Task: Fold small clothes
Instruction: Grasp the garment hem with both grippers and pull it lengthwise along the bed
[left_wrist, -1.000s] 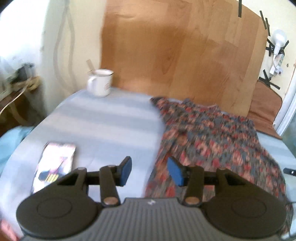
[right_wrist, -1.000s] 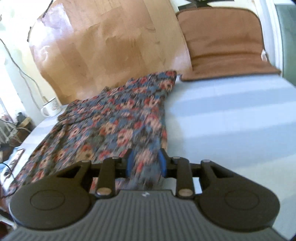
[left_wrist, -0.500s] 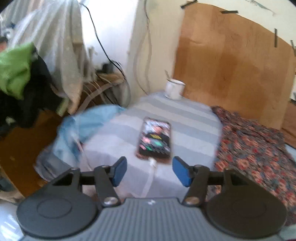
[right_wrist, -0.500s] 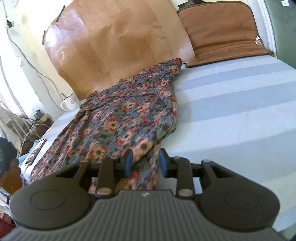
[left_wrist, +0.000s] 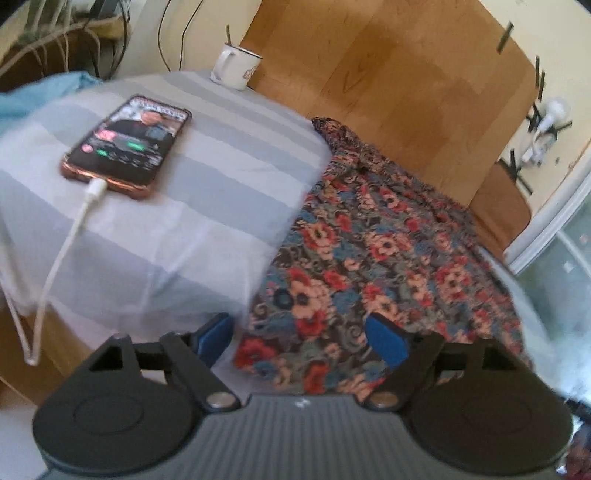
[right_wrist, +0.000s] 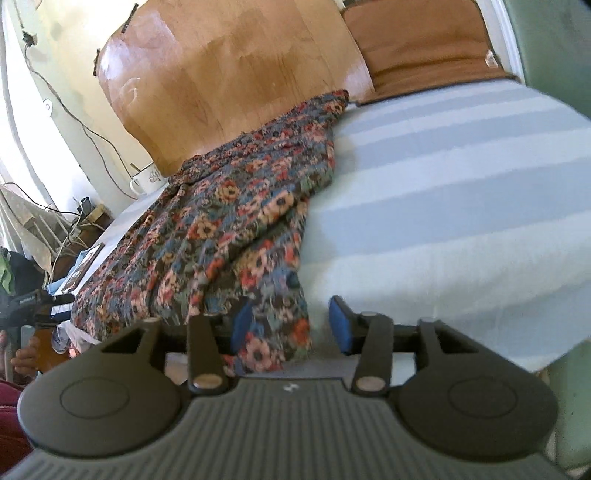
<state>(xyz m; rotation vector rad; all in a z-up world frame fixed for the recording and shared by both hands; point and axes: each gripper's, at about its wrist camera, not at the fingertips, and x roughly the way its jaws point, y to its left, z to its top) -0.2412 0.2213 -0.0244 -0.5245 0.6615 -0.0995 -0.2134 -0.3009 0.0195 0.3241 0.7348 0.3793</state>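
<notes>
A dark floral garment (left_wrist: 373, 247) lies spread on the striped light-blue sheet (left_wrist: 207, 192), reaching from the wooden board down over the near edge. It also shows in the right wrist view (right_wrist: 229, 221). My left gripper (left_wrist: 301, 341) is open, its blue pads on either side of the garment's near left hem. My right gripper (right_wrist: 290, 326) is open, with the garment's near right corner hanging between its pads.
A phone (left_wrist: 129, 142) with a white charging cable (left_wrist: 62, 254) lies on the sheet at the left. A white mug (left_wrist: 236, 66) stands at the back by the wooden board (left_wrist: 388, 85). A brown cushion (right_wrist: 424, 48) leans at the back right. The left gripper shows at the right wrist view's left edge (right_wrist: 26, 306).
My right gripper has opened and let go of the garment corner. My left gripper has swung back from the phone side to the garment's near hem and opened wider.
</notes>
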